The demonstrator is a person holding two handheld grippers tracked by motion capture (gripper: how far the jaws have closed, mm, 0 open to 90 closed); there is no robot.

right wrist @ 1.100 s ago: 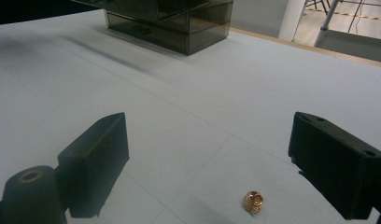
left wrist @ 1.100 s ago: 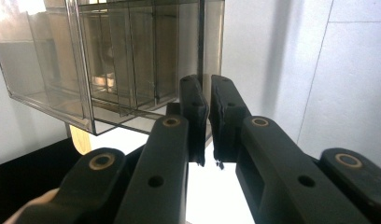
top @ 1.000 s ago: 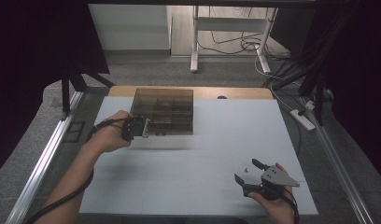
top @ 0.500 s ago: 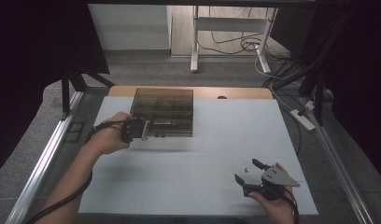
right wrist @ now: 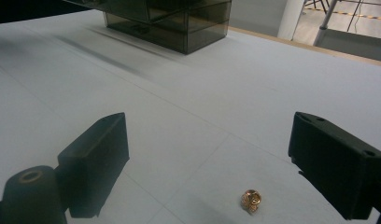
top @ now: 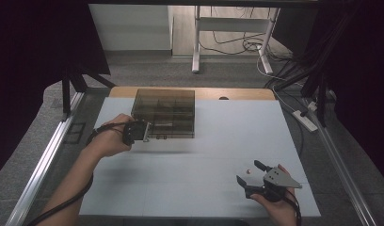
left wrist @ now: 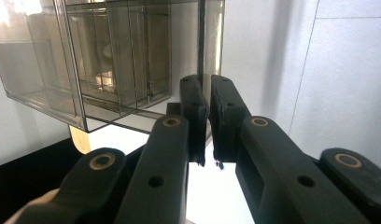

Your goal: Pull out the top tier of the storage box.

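Note:
A smoked see-through box [top: 165, 112] with inner compartments stands at the far left-centre of the white table [top: 218, 141]. At its near left corner my left gripper [top: 145, 132] is held level. In the left gripper view its jaws [left wrist: 208, 93] are almost together, pinching a thin upright tinted wall of the box [left wrist: 132, 56]. Near the front right, my right gripper [top: 249, 171] stands open. A small gold ring-like trinket [right wrist: 250, 199] lies on the table between its wide-apart jaws [right wrist: 219, 158], touching neither; the same trinket [top: 248, 172] is a tiny dot from above.
A wooden strip [top: 237, 93] runs along the table's far edge. Metal rails [top: 44, 160] flank both sides. Beyond the table are a white stand [top: 197, 42], floor cables and a power strip [top: 305, 120].

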